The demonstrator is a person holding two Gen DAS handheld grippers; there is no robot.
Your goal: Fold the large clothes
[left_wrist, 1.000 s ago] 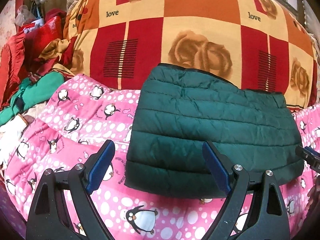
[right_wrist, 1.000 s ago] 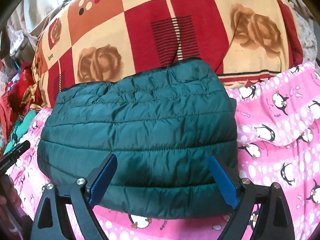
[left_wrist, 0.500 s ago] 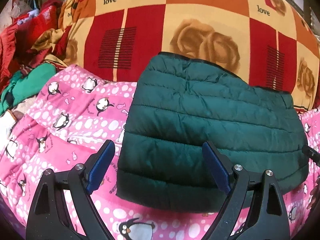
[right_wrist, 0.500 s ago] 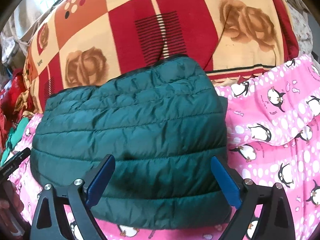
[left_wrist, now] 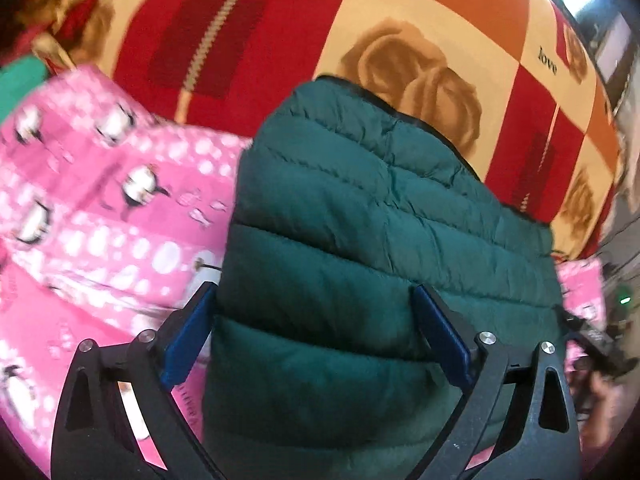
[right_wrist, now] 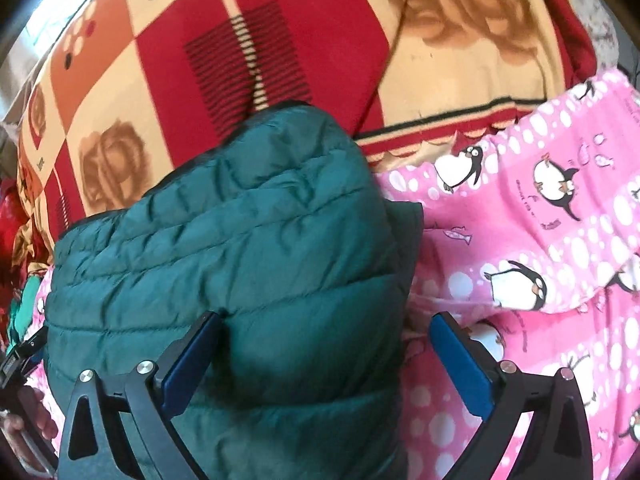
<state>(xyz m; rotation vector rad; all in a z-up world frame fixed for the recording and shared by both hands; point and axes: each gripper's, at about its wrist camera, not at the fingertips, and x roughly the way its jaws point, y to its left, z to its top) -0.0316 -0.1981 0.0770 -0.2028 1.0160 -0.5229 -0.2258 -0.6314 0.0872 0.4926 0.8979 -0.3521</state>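
1. The green jacket (left_wrist: pixel 360 248) lies folded into a compact quilted block on the pink sheet (left_wrist: pixel 100 208), its far edge up against the checked blanket (left_wrist: pixel 280 32).
2. The left gripper (left_wrist: pixel 316 336) sits low over the jacket's near left corner, jaws wide apart and holding nothing.
3. Its left finger (left_wrist: pixel 188 340) is over the sheet just beside the jacket's left edge; the other finger is over the green quilting.
4. The left view is smeared with motion blur, worst on the sheet's penguin print.
5. In the right view the jacket (right_wrist: pixel 224 264) fills the left and centre, with the sheet (right_wrist: pixel 540 240) spreading to the right.
6. The right gripper (right_wrist: pixel 324 356) straddles the jacket's near right edge, jaws spread wide, gripping nothing.
7. Its left finger (right_wrist: pixel 188 364) rests on the quilting; whether it presses in, I cannot tell.
8. The blanket (right_wrist: pixel 240 40) rises behind it all.
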